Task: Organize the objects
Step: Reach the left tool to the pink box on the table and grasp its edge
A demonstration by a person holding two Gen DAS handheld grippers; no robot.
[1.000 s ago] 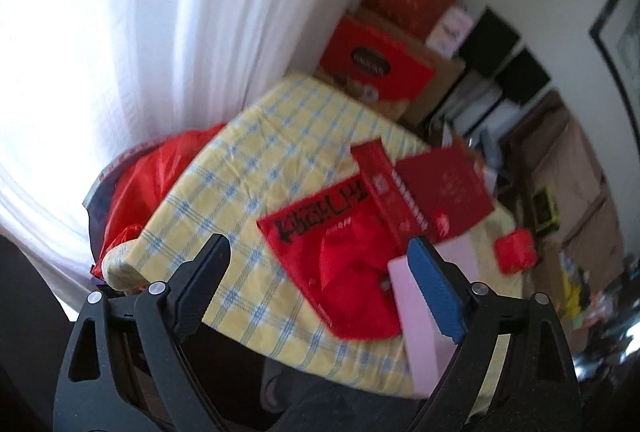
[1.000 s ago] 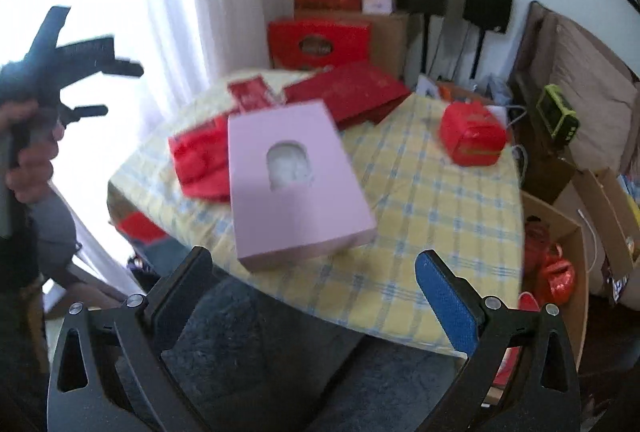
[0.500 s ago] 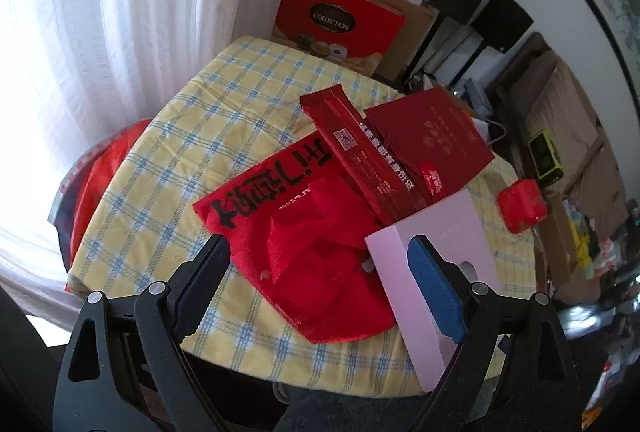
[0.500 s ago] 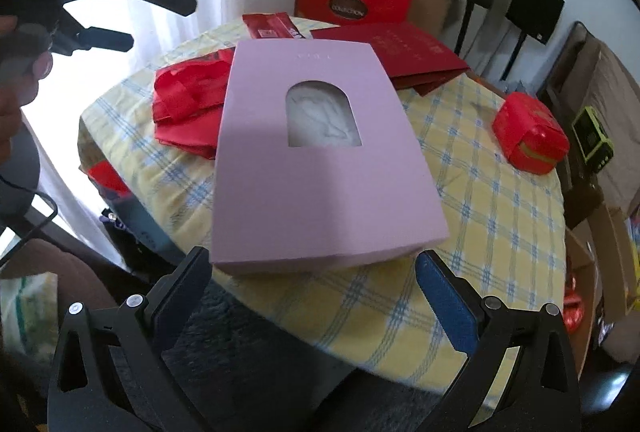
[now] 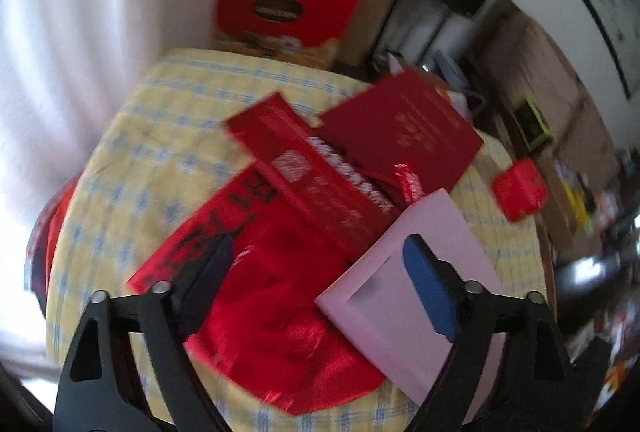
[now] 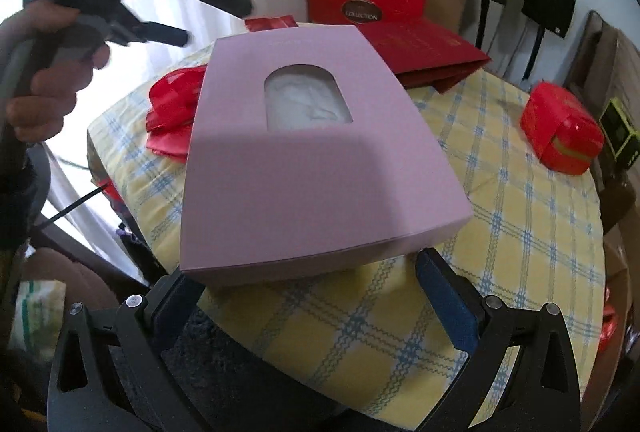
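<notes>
2 hand-held grippers over a round desk with a yellow-and-blue checked cloth. Right hand-held gripper sits low at the near desk edge, jaws wide, its 2 pads flanking the near corners of the pink box; contact with the box sides unclear, nothing gripped. Pink box lies flat near the front edge of the desk, arched window cut in its lid showing something white inside. Left hand-held gripper hangs above the desk, jaws have just been closing a bit but stand wide, nothing between them; below it, blurred, the red foil bag with black characters, partly tucked under the pink box's left side. In the right wrist view the left hand-held gripper shows upper left, held by a person's hand. Long red carton lies diagonally, overlapping the red foil bag's far edge. Dark red flat box sits beyond the pink box, just beside the long carton. Small red package rests alone toward the right edge of the desk, well apart from the others. Behind the desk: red gift box marked COLLECTION leaning on a cardboard carton, white curtain at left.
</notes>
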